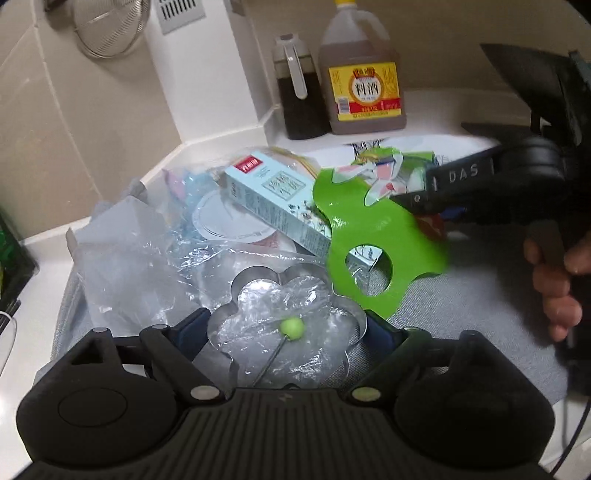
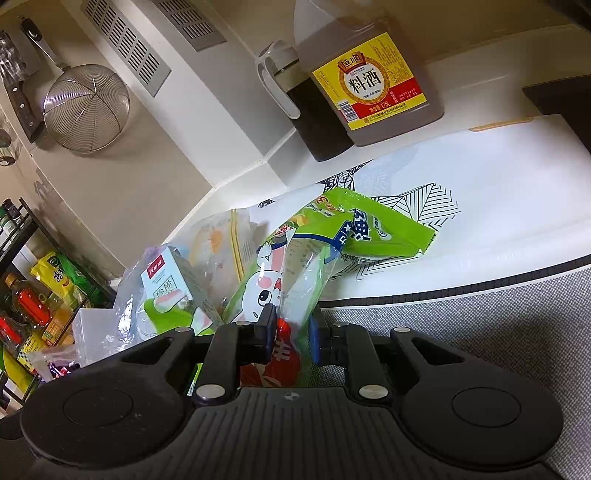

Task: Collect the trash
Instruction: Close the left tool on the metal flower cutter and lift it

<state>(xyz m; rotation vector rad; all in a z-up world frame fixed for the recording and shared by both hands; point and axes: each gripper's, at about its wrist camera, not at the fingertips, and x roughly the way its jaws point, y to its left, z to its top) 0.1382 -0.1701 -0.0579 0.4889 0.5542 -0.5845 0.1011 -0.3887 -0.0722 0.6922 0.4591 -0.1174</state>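
Observation:
My left gripper (image 1: pixel 288 326) has its jaws set wide around a flower-shaped metal ring (image 1: pixel 255 291), with a pad pressing on each side of it. The ring holds crumpled clear film and a wire handle with a green ball (image 1: pixel 291 328). My right gripper (image 2: pixel 291 332) is shut on a green rabbit-print wrapper (image 2: pixel 280 273). In the left wrist view the right gripper (image 1: pixel 410 199) enters from the right, and the green wrapper (image 1: pixel 369 236) with round cut-outs hangs from it. Behind lie a pale blue carton (image 1: pixel 273 199), clear plastic bags (image 1: pixel 125 266) and a second green packet (image 2: pixel 384 232).
A grey mat (image 1: pixel 461 295) covers the white counter. At the back corner stand a cooking-wine jug (image 1: pixel 360 74) and a dark sauce dispenser (image 1: pixel 295 92). A wire strainer (image 1: pixel 107 26) hangs on the wall. A rack of bottles (image 2: pixel 29 295) stands left. A person's hand (image 1: pixel 554 280) grips the right handle.

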